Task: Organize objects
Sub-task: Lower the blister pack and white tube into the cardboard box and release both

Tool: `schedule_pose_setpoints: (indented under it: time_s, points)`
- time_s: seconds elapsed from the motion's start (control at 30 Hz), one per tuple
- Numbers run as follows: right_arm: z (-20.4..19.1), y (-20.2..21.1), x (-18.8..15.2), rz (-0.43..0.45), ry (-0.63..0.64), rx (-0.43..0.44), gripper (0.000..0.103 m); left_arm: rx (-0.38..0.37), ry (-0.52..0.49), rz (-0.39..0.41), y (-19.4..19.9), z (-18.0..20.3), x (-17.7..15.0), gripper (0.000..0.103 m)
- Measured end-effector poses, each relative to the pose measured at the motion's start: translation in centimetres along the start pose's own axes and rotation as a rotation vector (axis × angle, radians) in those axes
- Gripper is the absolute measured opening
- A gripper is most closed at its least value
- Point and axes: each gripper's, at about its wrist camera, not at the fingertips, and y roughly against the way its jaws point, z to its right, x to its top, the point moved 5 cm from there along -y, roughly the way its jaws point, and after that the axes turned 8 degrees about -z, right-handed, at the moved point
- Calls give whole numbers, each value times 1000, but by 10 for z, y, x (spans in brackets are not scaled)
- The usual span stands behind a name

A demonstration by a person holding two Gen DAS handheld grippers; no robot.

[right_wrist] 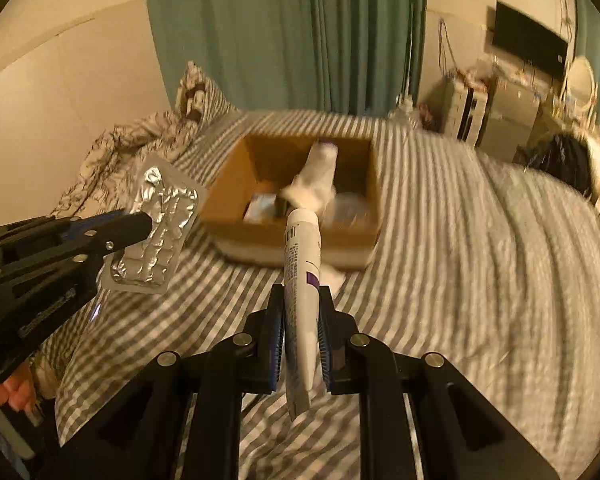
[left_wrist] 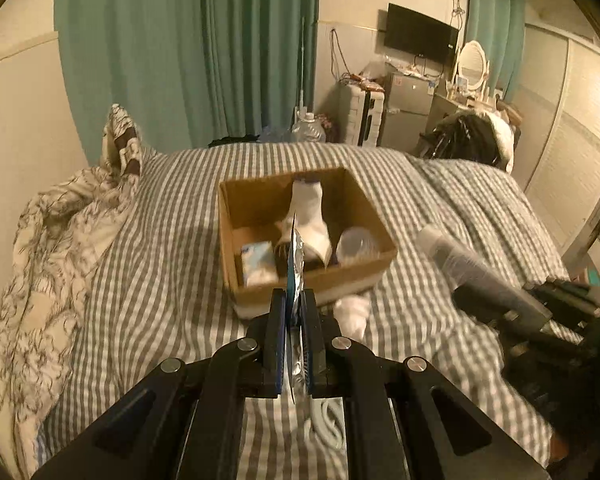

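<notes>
Crinkled silver blister pack (right_wrist: 154, 228) w/ white tube (right_wrist: 302, 276), purple band

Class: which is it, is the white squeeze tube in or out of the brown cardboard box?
Out: the white squeeze tube is clamped in the right hand-held gripper, short of the brown cardboard box.

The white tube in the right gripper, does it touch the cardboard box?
Cannot tell. In the right wrist view the white tube, clamped in the right gripper, overlaps the cardboard box; the left wrist view is blurred.

Grey-and-white striped bedsheet (left_wrist: 148, 280), brown cardboard box (left_wrist: 312, 280), silver blister pack (right_wrist: 156, 232), white tube (right_wrist: 302, 280) with purple patch, teal curtain (left_wrist: 188, 48).
</notes>
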Motion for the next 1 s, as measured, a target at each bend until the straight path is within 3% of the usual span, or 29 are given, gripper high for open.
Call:
schedule_pose_setpoints:
  time_s: [0.23, 0.53, 0.67, 1.0]
  points:
    - [21, 8, 74, 60, 2, -23, 15, -10, 0, 8, -22, -5, 54, 7]
    - [37, -56, 145, 32, -18, -16, 15, 32, 6, 20, -69, -19, 119, 7]
    - [47, -93, 159, 9, -45, -2, 15, 65, -17, 22, -97, -19, 131, 7]
    - [72, -164, 158, -73, -136, 21, 16, 48, 30, -36, -156, -19, 125, 9]
